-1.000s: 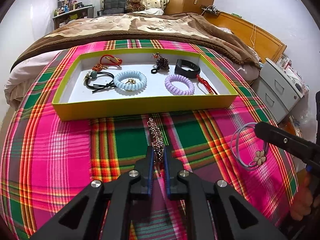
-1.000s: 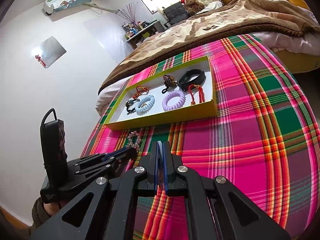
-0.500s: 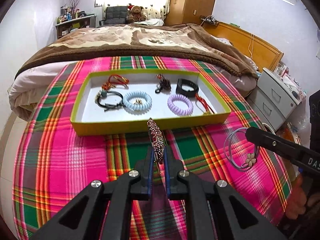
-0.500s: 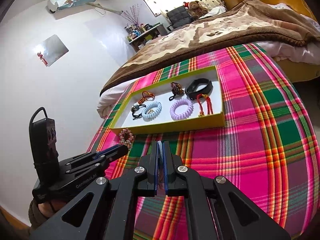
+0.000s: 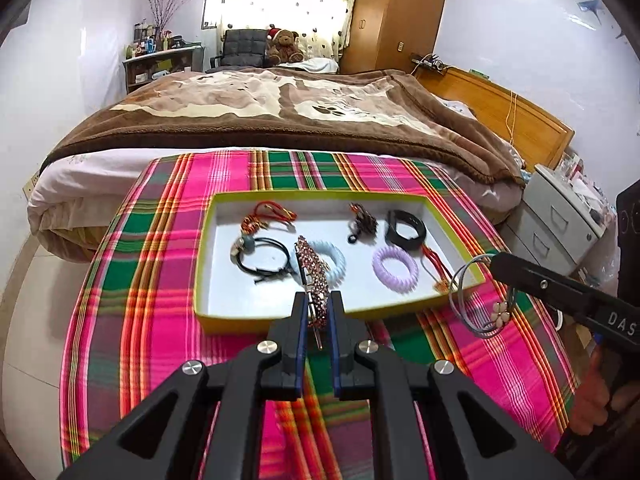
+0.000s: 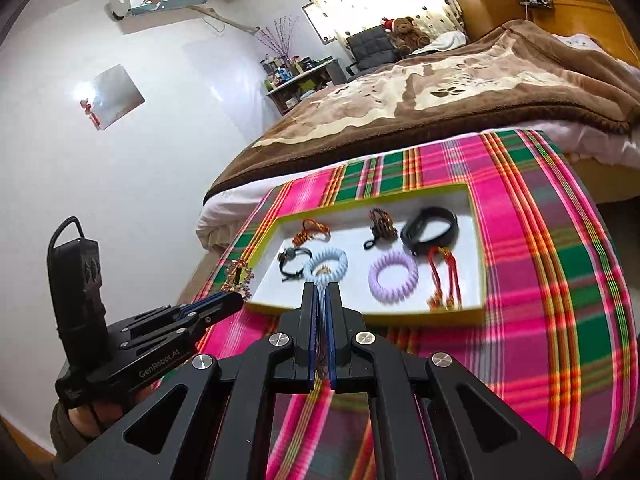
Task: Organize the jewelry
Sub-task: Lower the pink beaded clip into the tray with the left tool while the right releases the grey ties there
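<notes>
My left gripper is shut on a beaded hair clip and holds it in the air before the near wall of the yellow-green tray. It also shows in the right wrist view. My right gripper is shut on a grey cord bracelet with a flower charm, raised near the tray's right corner. In the tray lie a blue coil tie, a purple coil tie, a black band, a black cord bracelet and red cords.
The tray sits on a pink and green plaid cloth at the foot of a bed with a brown blanket. A grey drawer cabinet stands to the right. The floor lies left of the cloth.
Both grippers have risen well above the cloth with their pieces and come over the tray's near side. The view now looks down on the tray from higher up.
</notes>
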Tool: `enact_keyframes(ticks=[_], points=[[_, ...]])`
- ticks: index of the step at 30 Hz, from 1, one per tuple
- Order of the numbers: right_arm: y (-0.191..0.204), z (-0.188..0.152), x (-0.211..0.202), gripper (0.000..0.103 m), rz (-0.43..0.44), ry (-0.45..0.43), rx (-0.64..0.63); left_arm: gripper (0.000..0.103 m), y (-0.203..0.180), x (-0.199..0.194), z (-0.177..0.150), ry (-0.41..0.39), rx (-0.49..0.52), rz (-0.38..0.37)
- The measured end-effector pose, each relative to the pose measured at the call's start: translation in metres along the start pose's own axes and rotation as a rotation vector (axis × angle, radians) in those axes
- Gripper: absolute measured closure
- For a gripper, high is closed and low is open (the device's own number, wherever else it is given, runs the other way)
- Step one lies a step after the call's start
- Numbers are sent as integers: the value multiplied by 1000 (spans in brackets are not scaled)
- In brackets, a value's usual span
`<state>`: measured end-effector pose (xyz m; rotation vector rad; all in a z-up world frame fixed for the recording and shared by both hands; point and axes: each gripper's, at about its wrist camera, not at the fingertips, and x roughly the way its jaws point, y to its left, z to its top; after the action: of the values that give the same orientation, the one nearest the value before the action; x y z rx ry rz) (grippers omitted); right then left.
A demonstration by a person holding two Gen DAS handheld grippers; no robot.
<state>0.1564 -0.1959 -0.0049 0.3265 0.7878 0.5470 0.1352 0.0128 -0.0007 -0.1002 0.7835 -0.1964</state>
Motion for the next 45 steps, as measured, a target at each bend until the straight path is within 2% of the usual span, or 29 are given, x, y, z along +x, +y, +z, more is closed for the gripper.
enact_keyframes(ticks=[8, 18, 21, 25, 37, 41, 43, 45], points=[[-5, 19, 43, 99, -36, 46, 4, 93, 23, 24, 19, 17, -28, -5], [-16, 22, 94, 99, -40, 132, 22, 93, 22, 54, 18, 76, -27, -43], [-25, 19, 100, 99, -44, 151, 32, 93, 21, 62, 15, 93, -19, -39], [-31, 18, 102, 99, -103, 153, 14, 93, 23, 67, 12, 113, -22, -34], [-28, 15, 107, 99, -247, 164, -100, 93, 26, 69, 9, 122, -27, -1], [-26, 13, 108, 99, -264, 168, -125, 92, 27, 69, 9, 124, -34, -1], [-24, 12, 108, 94, -281, 167, -144, 90, 26, 68, 8, 124, -36, 0], [-21, 12, 108, 91, -290, 166, -156, 76, 26, 67, 8, 124, -40, 8]])
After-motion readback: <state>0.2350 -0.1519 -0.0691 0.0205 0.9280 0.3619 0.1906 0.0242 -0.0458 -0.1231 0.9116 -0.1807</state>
